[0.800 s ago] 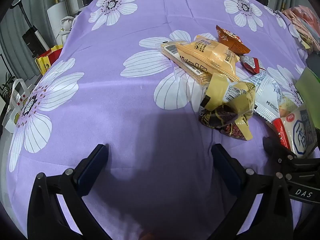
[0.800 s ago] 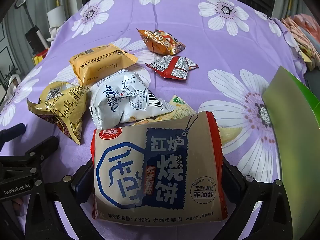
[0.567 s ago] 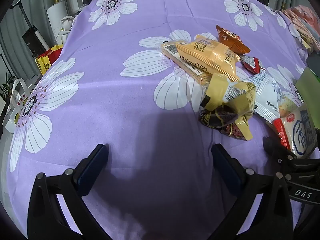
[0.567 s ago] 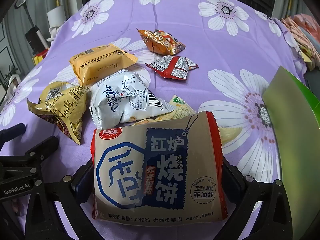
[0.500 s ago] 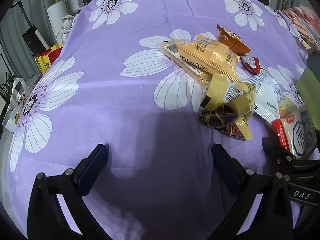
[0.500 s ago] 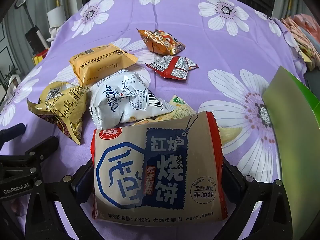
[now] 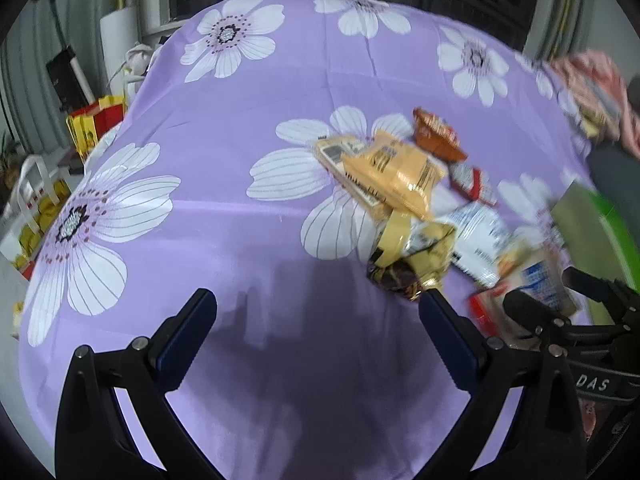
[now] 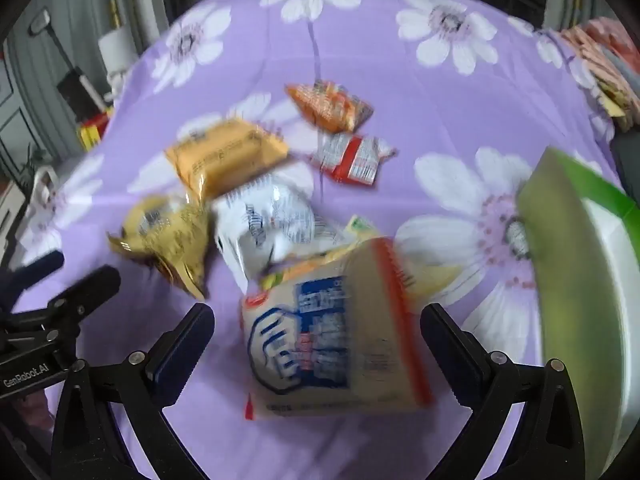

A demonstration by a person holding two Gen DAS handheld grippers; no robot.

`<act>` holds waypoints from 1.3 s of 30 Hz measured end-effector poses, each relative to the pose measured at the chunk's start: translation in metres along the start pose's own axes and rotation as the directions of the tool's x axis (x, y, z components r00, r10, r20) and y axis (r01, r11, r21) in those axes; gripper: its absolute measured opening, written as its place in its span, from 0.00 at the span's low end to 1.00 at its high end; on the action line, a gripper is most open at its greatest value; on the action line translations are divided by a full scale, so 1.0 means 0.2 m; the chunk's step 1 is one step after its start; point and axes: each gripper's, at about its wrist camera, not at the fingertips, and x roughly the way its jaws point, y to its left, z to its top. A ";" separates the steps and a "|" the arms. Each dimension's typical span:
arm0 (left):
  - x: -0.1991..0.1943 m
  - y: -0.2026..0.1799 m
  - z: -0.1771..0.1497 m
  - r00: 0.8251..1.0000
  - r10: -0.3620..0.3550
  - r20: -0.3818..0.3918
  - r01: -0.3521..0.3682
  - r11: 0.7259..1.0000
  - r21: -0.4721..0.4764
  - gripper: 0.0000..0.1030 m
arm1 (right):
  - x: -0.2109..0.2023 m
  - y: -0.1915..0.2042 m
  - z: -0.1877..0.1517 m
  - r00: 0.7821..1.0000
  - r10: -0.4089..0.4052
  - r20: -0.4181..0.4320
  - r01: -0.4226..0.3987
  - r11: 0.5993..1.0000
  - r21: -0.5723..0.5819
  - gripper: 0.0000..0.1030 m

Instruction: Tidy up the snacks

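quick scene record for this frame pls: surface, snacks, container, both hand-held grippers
surface: purple floral cloth
snacks: beige packet with blue print nearest; white packet; gold packet; yellow-orange packet; orange packet; red-and-white packet
container: green box, on the right in the right wrist view
left hand-held gripper: open, nothing between fingers
right hand-held gripper: open; beige packet lies between fingers, gap each side
image quality: motion blur

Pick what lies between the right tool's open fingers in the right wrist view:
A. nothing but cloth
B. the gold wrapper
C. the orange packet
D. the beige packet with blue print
D: the beige packet with blue print lies between the wide-open fingers of the right tool, with gaps on both sides.
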 end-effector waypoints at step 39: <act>-0.12 0.03 0.03 0.985 -0.173 0.005 0.173 0.981 -0.087 0.93 | -0.22 0.00 0.05 0.994 0.077 0.072 -0.084 0.991 0.099 0.91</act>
